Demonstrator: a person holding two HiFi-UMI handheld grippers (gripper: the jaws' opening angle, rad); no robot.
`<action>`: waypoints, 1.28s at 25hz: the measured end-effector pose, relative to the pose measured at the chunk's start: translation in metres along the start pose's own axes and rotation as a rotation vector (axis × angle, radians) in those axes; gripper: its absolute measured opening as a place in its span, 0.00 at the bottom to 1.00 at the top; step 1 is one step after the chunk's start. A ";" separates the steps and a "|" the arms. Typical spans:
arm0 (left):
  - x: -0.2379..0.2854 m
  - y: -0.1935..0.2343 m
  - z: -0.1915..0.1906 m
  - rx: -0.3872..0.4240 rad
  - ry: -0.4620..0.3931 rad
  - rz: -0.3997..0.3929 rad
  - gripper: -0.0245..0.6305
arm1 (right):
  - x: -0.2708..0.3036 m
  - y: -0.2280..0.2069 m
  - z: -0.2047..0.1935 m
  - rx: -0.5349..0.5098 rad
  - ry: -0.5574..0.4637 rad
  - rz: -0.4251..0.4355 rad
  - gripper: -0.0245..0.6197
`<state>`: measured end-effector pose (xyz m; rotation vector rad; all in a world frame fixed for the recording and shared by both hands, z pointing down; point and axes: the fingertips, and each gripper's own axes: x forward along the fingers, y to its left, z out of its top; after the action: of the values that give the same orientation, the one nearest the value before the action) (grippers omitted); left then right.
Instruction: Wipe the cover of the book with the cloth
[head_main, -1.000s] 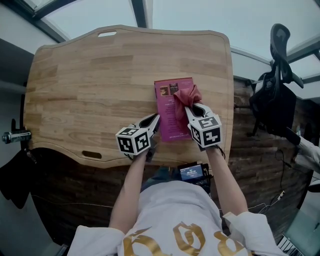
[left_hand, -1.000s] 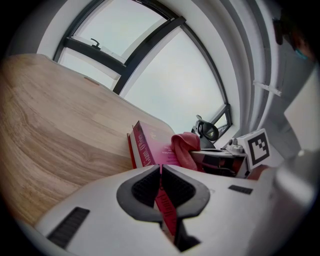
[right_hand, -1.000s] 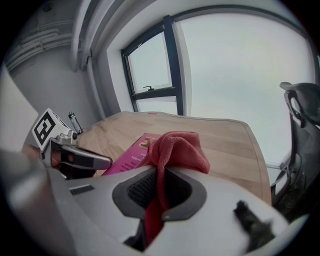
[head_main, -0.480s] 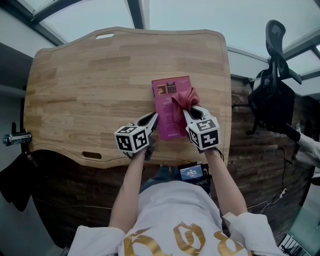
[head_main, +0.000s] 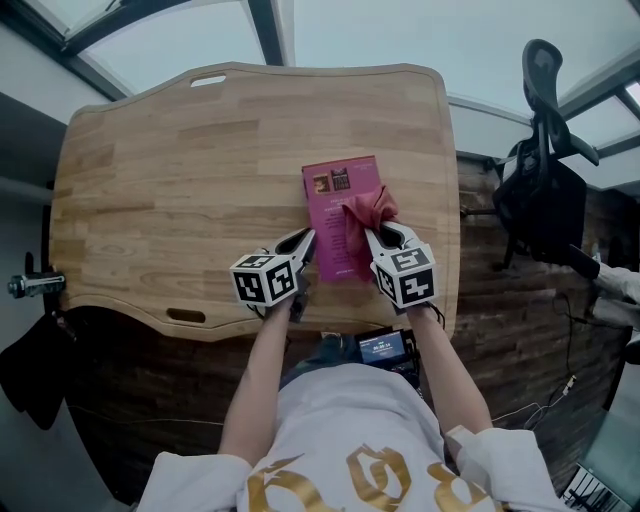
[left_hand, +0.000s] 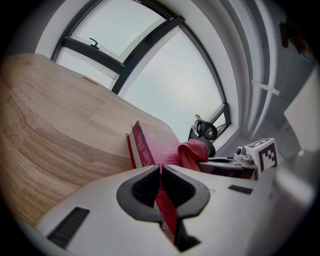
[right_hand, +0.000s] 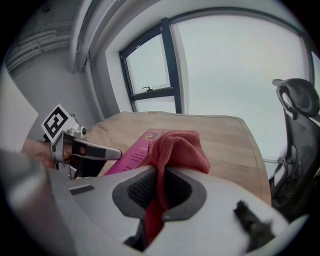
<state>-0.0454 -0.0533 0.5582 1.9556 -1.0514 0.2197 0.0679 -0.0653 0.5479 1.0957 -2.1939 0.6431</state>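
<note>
Head view: book (head_main: 330, 215) lies flat on the bench (head_main: 180, 170), right of centre. Left hand-held gripper (head_main: 307, 240) meets it at 8 o'clock, likely steadying it.
Left gripper view: jaws pinched onto the cover's edge.
Right gripper view: right hand-held gripper (right_hand: 159, 192) clamps the cloth (right_hand: 177, 150), bunched on the cover toward 3 o'clock, ready for wiping.

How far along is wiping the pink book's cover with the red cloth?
Set up: the left gripper clamps the near edge of the pink rectangular book. In hand: the right gripper holds the bunched red cloth on the cover's right side. Left: probably the remaining cover.
</note>
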 end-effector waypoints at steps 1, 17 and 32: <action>0.000 0.000 0.000 0.001 0.002 0.000 0.07 | -0.001 0.000 -0.001 0.002 0.001 0.000 0.10; 0.001 -0.001 0.001 0.037 0.021 -0.008 0.07 | -0.017 0.006 -0.018 0.015 0.006 -0.008 0.10; 0.001 -0.001 0.000 0.037 0.015 -0.015 0.07 | -0.028 0.010 -0.031 0.047 0.006 -0.009 0.10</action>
<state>-0.0443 -0.0540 0.5583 1.9911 -1.0295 0.2471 0.0821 -0.0245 0.5492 1.1252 -2.1772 0.6967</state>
